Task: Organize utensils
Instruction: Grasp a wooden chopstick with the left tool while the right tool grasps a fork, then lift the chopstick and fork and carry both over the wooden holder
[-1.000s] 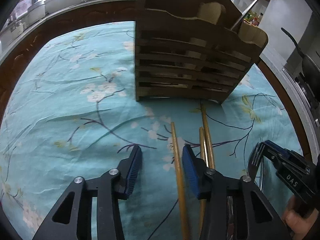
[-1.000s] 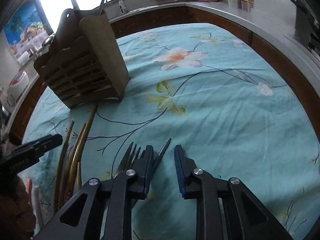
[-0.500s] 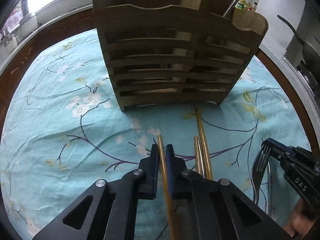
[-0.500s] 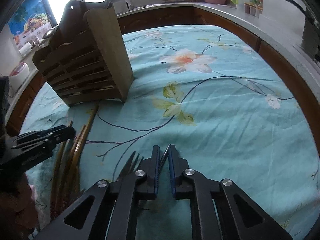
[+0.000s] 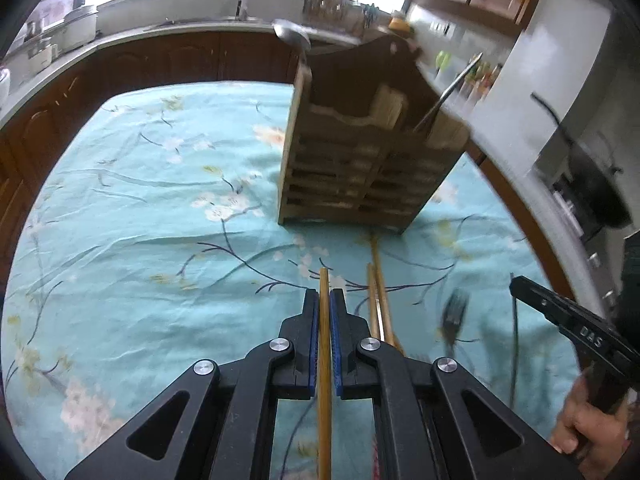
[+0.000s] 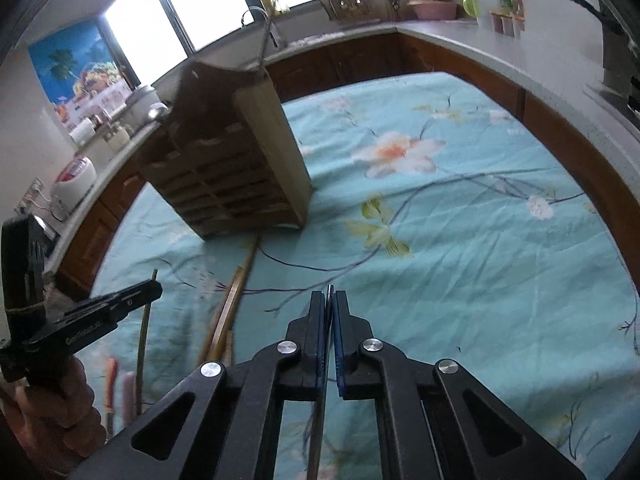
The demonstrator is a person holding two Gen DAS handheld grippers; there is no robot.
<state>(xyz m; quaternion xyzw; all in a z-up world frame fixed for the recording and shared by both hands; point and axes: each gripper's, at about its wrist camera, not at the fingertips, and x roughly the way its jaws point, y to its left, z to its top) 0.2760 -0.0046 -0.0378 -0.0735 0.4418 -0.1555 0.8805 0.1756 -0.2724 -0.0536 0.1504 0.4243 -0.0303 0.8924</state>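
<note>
My left gripper is shut on a wooden chopstick and holds it above the cloth. More chopsticks lie on the cloth to its right, pointing at the wooden slatted utensil holder. A spoon and a metal handle stand in the holder. My right gripper is shut on a thin metal utensil handle, lifted off the cloth; its other end is hidden. In the left wrist view the right gripper is at the right, with a blurred fork beside it.
The table carries a teal floral cloth. Chopsticks and a few pink and orange handles lie at the left in the right wrist view. The holder stands at the back. A kitchen counter curves around the table.
Both grippers have closed, the left on the chopstick and the right on the metal handle, and both have risen from the cloth. The holder now looks farther away.
</note>
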